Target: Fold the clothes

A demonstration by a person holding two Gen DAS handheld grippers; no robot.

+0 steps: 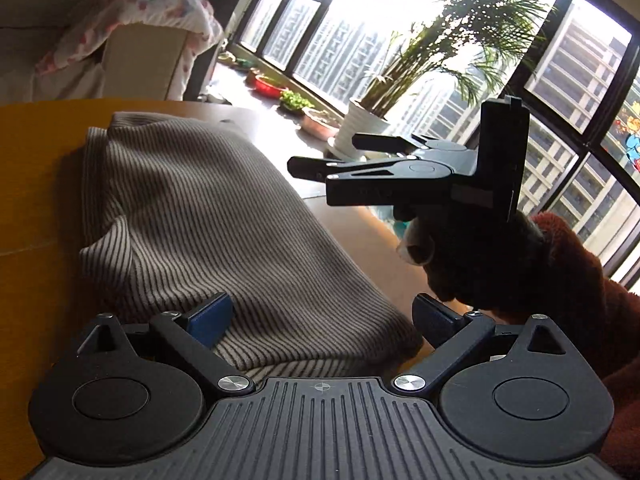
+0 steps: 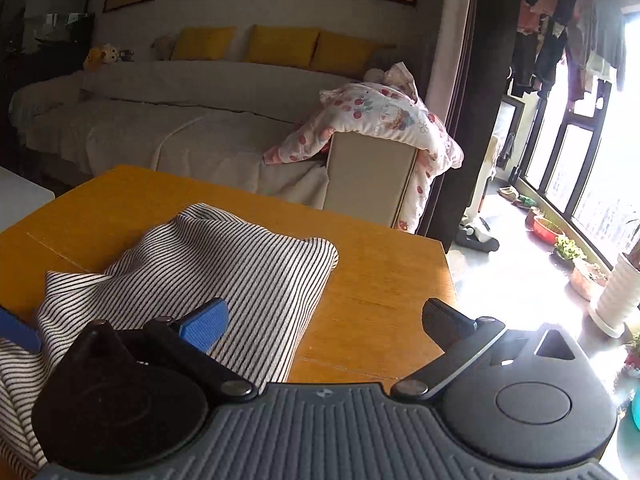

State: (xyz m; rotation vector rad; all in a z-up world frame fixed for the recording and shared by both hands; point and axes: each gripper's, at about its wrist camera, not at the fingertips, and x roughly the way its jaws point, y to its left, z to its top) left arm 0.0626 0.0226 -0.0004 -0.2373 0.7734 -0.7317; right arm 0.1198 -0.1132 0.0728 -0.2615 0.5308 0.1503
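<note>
One striped top [image 1: 208, 216] on the orange worktop [image 2: 376, 280], its near edge hidden, left gripper [image 1: 322, 322] and right gripper [image 2: 324, 320] jaws wide open, holding nothing.

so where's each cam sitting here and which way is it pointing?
Left wrist: on the left gripper, low over the striped garment, facing the windows; shows the right gripper, hand and sleeve.
Right wrist: on the right gripper, over the wooden table, facing the sofa; no hand visible.
Shared: striped garment, table, floral quilt.
</note>
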